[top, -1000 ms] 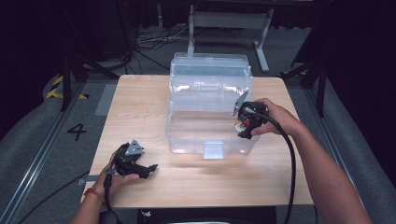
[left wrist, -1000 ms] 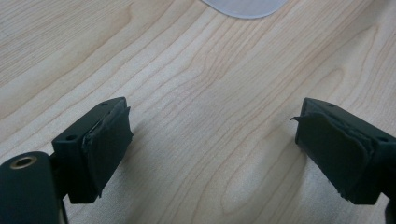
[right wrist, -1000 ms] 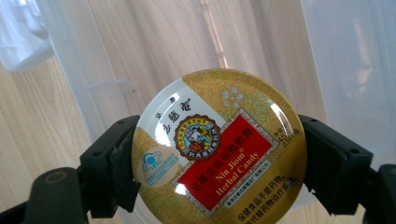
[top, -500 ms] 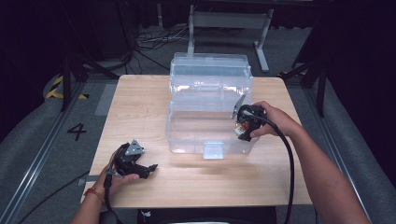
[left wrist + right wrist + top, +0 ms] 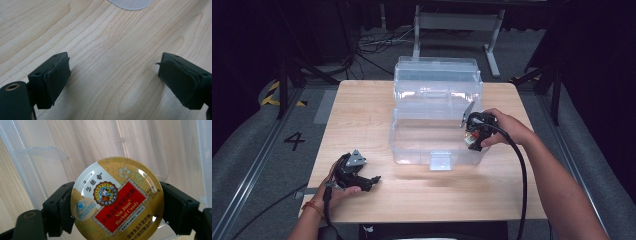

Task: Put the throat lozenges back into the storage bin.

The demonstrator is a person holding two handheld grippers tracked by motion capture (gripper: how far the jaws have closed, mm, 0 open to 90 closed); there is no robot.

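Note:
A round gold candy tin (image 5: 117, 200) with a red label sits between the black jaws of my right gripper (image 5: 115, 205), which is shut on its rim. In the high view that right gripper (image 5: 473, 134) hovers over the right end of a clear plastic bin (image 5: 412, 145) in the table's middle, and the tin (image 5: 470, 139) peeks out as a red spot beneath it. My left gripper (image 5: 371, 181) rests near the table's front left, jaws wide apart. Bare wood lies between the left gripper's pads (image 5: 58, 73), so the left gripper (image 5: 113, 81) is open.
The bin's clear lid (image 5: 437, 75) stands raised at the back, and a latch (image 5: 440, 160) hangs on its front wall. The wooden table (image 5: 357, 110) has bare wood left of the bin. Dark floor, cables and a metal frame (image 5: 457, 22) lie beyond the far edge.
My right gripper has shifted slightly left and down over the bin with the tin in it. The left gripper has stayed put.

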